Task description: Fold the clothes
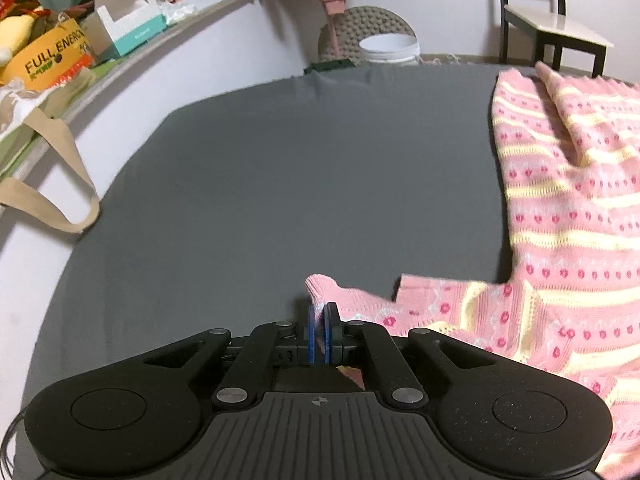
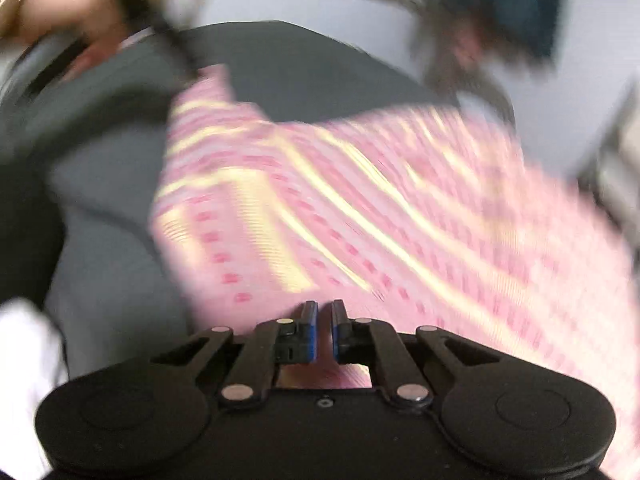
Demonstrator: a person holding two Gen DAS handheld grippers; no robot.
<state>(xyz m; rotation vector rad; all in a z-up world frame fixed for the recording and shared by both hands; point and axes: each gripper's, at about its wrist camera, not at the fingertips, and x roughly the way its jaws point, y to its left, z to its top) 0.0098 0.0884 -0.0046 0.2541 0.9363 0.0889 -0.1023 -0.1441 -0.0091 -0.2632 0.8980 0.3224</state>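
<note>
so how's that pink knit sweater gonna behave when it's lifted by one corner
Probably floppy: the pink knit sweater already drapes in soft folds on the grey cloth, and the corner pinched in the left gripper bends limply. Likely light, since a small pinch holds it. The open knit looks stretchy, so it may sag and trail. The right wrist view is too blurred to add more.

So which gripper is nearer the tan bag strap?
Left. The left gripper grips the sweater with the strap ahead to its left; the right gripper view shows no strap.
</note>
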